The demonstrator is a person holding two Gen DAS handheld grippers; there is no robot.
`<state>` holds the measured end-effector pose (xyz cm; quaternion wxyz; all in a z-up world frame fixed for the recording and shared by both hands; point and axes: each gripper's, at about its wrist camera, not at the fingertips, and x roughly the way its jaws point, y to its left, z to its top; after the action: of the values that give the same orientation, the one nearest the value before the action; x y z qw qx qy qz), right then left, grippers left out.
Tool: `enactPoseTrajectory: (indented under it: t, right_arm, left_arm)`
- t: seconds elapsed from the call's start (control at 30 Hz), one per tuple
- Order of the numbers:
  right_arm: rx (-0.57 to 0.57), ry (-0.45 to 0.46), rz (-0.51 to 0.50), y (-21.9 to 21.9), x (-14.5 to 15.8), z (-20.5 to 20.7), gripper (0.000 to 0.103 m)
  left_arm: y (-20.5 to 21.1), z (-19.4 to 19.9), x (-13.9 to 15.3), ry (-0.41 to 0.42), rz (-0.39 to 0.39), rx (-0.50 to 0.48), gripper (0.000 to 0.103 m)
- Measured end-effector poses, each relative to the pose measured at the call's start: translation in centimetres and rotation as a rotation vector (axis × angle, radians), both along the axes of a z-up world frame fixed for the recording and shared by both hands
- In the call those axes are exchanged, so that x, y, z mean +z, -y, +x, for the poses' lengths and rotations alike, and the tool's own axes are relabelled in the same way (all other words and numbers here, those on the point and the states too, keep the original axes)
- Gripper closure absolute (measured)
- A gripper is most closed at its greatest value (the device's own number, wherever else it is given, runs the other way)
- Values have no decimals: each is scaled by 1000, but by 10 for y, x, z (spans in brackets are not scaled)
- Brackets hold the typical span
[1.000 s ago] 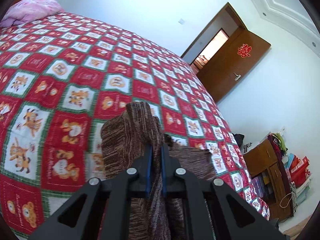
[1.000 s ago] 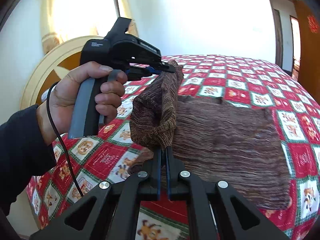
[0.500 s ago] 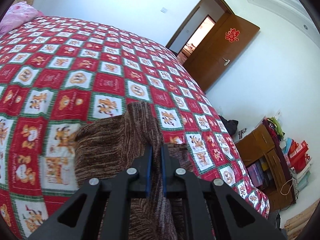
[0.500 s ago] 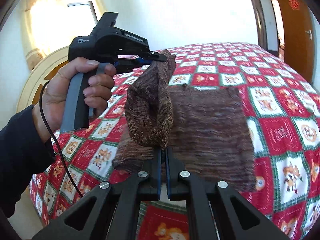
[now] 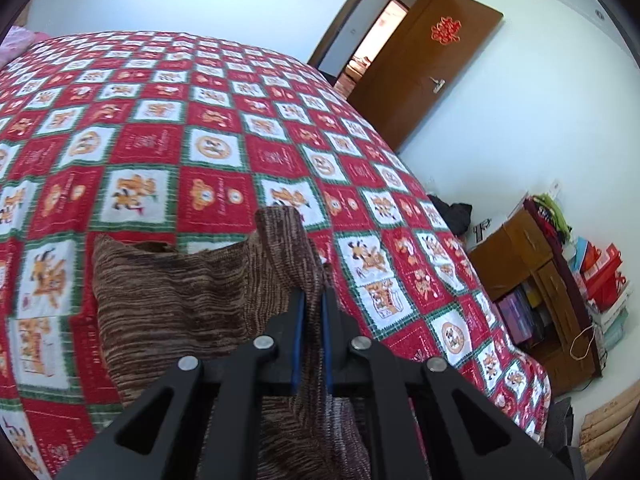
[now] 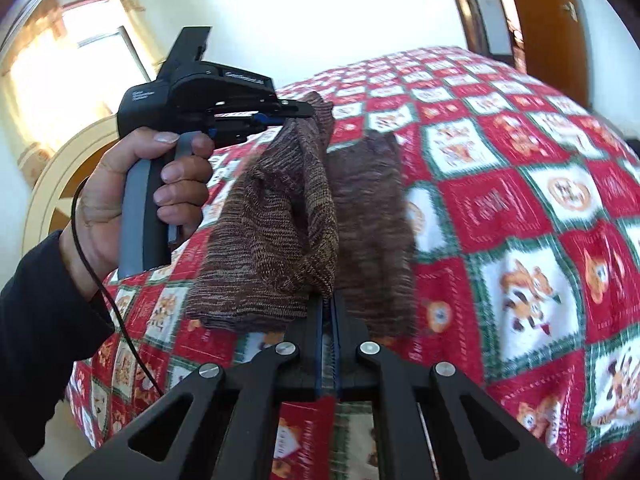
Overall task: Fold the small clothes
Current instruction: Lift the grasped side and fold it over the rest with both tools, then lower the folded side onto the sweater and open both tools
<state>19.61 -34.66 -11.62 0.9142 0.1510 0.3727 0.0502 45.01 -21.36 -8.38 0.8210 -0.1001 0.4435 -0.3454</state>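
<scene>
A brown knit garment [image 5: 172, 292] lies partly on the bed, with one edge lifted off the bedspread. My left gripper [image 5: 312, 294] is shut on a corner of that edge, and the cloth runs back between its fingers. In the right wrist view the lifted part of the garment [image 6: 276, 236] hangs as a doubled fold between both grippers. My right gripper [image 6: 327, 302] is shut on its lower corner. The left gripper [image 6: 298, 114], held by a hand [image 6: 120, 200], pinches the upper corner. The flat part lies blurred just right of the fold.
The bed carries a red, white and green checked bedspread [image 5: 208, 128]. Its right edge drops toward a wooden cabinet [image 5: 532, 280] piled with bags and boxes. A brown door [image 5: 424, 64] stands open beyond. A pink pillow [image 5: 16, 40] and round headboard [image 6: 52, 184] are at the bed's head.
Both grippers have carried the lifted edge sideways across the garment. In the right wrist view far less flat cloth shows right of the fold; both stayed shut.
</scene>
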Motion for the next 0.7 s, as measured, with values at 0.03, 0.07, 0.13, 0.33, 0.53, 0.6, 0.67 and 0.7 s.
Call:
enactPoseTrajectory:
  t: [0.03,0.07,0.13,0.33,0.53,0.6,0.67,0.7]
  right_arm:
    - [-11,-8,15,5,-3,0,100]
    - [-22,-16,28,10,-6,-1,100]
    - [-45,-34,46,18,-12,-1,100]
    - [-71,-90,81,31,-30,2,100]
    - [-63,-107,84,32,-36,3,100]
    - [-56,-112,89,32,-37,3,100]
    - [-40,-119,91,31,-38,2,100]
    - [-35,-120,87,29,-39,1,100]
  left_arm:
    - [5,-1,-3,-4,8,-4,95]
    - [9,-1,-5,-5,14,-10,95]
    - [16,-1,-9,-2,32,-15,95]
    - [36,-5,-18,5,57,-17,93]
    - [35,-20,-13,78,113,-16,85]
    - [25,-31,-4,141,124,-17,72]
    - [9,-44,2,198,126,1,42]
    - [-2,-52,2,226,132,17,38]
